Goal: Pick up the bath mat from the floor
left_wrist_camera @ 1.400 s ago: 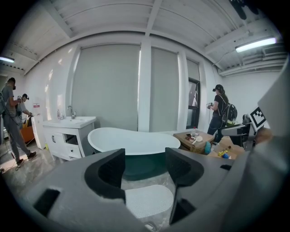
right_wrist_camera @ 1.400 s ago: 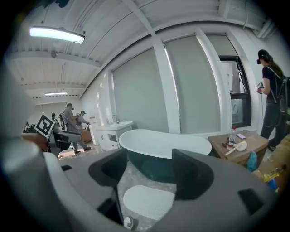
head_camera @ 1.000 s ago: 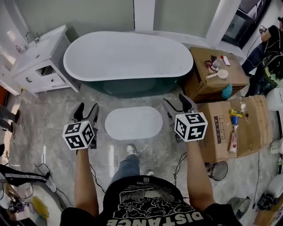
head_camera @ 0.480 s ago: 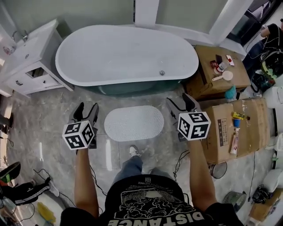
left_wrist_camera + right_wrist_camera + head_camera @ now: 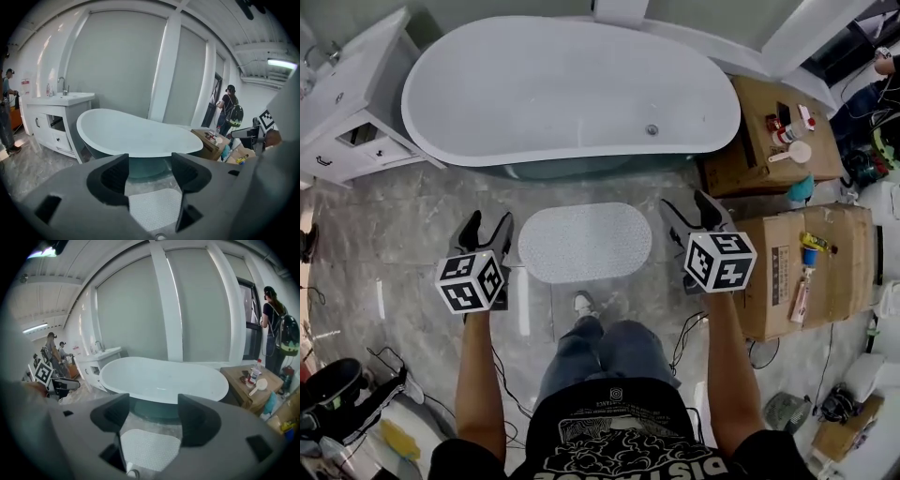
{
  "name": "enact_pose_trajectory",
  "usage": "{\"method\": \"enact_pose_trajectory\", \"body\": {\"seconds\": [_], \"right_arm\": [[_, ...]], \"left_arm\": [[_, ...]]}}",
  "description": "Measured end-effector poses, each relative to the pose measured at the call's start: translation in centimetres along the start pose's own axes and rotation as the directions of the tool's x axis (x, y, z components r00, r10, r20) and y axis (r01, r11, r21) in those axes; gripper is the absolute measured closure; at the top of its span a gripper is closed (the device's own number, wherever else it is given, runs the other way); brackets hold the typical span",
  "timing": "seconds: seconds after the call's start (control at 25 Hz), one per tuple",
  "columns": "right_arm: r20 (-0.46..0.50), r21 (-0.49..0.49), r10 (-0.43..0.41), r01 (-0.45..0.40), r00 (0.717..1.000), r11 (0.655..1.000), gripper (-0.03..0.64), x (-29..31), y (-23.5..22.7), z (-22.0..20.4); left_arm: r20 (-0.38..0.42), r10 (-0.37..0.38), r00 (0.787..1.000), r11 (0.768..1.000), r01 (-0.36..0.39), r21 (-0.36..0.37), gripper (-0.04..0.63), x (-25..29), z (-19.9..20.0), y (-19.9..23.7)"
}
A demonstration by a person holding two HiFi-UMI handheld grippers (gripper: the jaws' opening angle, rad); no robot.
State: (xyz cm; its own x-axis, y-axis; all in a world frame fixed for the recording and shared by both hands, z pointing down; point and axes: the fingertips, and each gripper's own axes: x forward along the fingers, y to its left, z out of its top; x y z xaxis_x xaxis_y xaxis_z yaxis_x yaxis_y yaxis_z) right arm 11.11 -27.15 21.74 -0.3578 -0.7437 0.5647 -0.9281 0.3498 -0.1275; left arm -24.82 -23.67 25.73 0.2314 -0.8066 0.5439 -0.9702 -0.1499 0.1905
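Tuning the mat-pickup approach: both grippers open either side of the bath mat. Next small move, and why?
Probably lower both grippers and ease them inward to the mat's ends. The bath mat lies flat on the floor, untouched; the left gripper and right gripper flank it with jaws apart and empty, so neither can pinch an edge yet.

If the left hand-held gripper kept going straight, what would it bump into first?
Probably the left end of the bath mat, which shows between its open jaws, before the bathtub behind; depth is hard to judge.
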Motion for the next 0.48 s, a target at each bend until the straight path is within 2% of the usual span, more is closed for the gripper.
{"method": "enact_pose_trajectory", "body": {"seconds": [0.2, 0.48], "right_arm": [[-0.053, 0.003, 0.014, -0.014, 0.999, 1.0, 0.291, 2.3, -1.1, -2.8], [-0.13, 0.031, 0.024, -0.02, 0.991, 0.999, 0.288, 6.5, -4.2, -9.3]], "left_arm": [[-0.051, 0.005, 0.999, 1.0, -0.006, -0.006, 0.302, 1.8, -3.0, 0.6], [-0.114, 0.034, 0.993, 0.999, -0.037, -0.023, 0.295, 4.9, -8.3, 1.9]]}}
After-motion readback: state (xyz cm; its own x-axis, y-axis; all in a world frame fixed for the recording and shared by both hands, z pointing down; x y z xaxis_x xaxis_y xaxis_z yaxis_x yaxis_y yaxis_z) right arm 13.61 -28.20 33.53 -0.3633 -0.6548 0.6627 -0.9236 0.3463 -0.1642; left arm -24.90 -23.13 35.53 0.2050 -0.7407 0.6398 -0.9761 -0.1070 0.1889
